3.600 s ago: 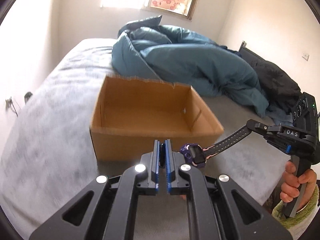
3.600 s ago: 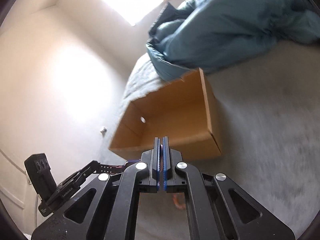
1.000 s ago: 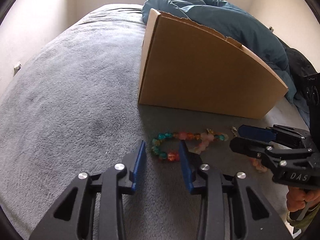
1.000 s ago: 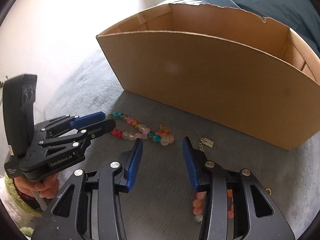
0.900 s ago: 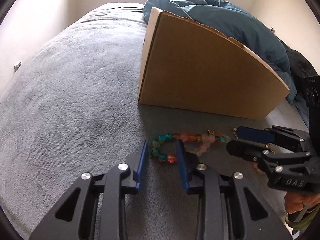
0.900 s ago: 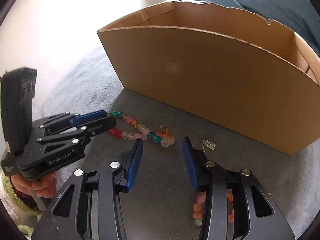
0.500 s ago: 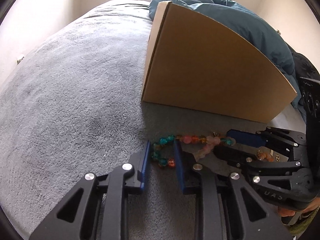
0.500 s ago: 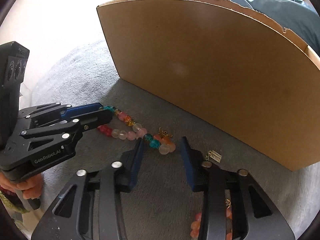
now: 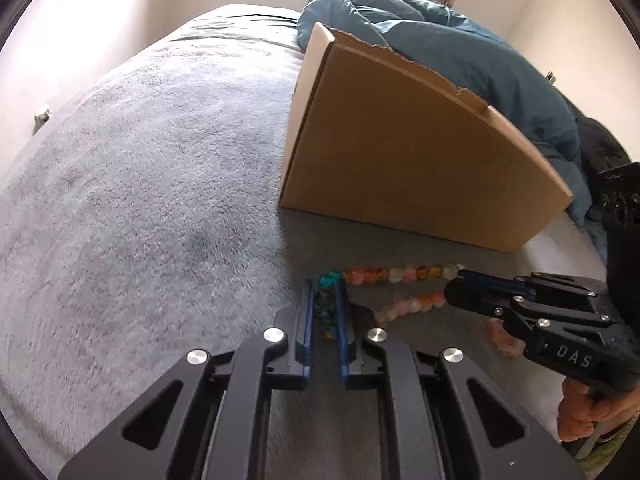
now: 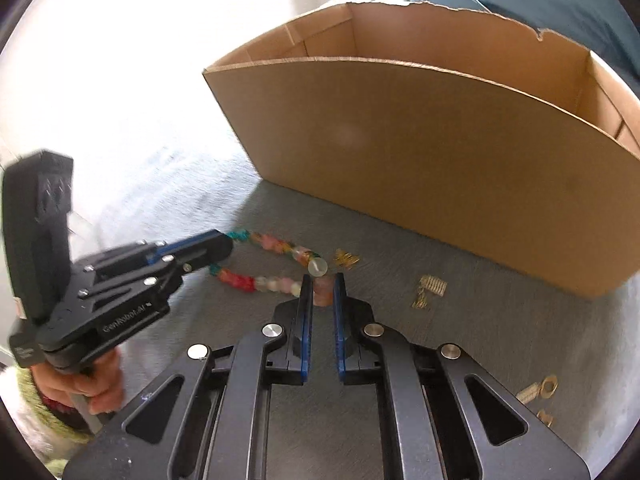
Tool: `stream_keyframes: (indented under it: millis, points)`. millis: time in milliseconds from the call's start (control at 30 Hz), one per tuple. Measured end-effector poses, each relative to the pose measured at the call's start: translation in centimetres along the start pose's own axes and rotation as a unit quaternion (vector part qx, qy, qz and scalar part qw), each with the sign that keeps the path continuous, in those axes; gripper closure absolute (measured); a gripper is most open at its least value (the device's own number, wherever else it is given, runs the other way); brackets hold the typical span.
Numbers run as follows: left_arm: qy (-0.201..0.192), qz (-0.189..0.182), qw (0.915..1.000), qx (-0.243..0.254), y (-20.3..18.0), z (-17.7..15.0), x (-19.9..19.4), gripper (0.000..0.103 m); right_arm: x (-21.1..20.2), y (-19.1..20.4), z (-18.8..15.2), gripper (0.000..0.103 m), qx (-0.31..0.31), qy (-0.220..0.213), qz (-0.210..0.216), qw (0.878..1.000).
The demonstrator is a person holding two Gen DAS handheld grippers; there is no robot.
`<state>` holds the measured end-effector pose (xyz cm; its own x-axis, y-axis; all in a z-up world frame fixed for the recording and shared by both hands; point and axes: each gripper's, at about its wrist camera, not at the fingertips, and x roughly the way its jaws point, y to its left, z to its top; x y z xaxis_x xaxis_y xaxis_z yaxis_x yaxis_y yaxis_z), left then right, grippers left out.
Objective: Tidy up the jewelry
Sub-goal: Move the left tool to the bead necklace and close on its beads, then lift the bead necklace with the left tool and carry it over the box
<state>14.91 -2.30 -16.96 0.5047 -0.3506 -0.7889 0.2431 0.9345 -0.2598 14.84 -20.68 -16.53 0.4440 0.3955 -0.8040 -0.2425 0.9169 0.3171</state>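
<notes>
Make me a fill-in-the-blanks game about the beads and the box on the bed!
1. The bead necklace lies on the grey blanket in front of the cardboard ____.
2. The left hand-held gripper pinches the necklace's ____ coloured beads.
3. The right hand-held gripper pinches a ____ bead.
4. The heaped quilt behind the box is ____.

Missing words: box; teal; pink; blue

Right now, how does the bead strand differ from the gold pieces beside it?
The bead strand is long and many-coloured; the gold pieces are small, separate, one colour. The bead strand is pinched by the left tongs and right tongs, whose jaws have just been closing on it; the gold pieces lie untouched. Both rest on the grey blanket by the cardboard box.
</notes>
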Motion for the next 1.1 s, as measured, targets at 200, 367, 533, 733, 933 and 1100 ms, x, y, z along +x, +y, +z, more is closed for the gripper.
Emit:
stream_keyframes:
  millis: [200,367,533,733,933,1100]
  points:
    - [0.031,-0.026,0.9992,-0.009,0.3,-1.7,-3.1,0.094,-2.3,0.2,-2.3,0.095,0.046,0.019,0.052,0.997]
    - [0.06,-0.025,0.9979,-0.004,1.2,-3.9,-3.9,0.094,-0.9,1.8,-4.5,0.095,0.079,0.045,0.074,0.993]
    - [0.063,-0.023,0.9977,-0.009,1.6,-4.8,-3.3,0.093,0.9,2.5,-5.2,0.087,0.08,0.059,0.042,0.994]
    - [0.071,-0.023,0.9972,0.002,1.7,-4.9,-3.3,0.093,0.4,2.8,-5.3,0.084,0.066,0.056,0.024,0.996]
    - [0.073,-0.001,0.9971,0.023,0.8,-4.7,-2.2,0.092,2.3,3.3,-5.2,0.084,0.053,0.057,0.006,0.997]
    - [0.066,0.01,0.9971,0.038,0.2,-4.8,-1.9,0.092,2.4,4.0,-5.4,0.084,0.023,0.055,-0.017,0.998]
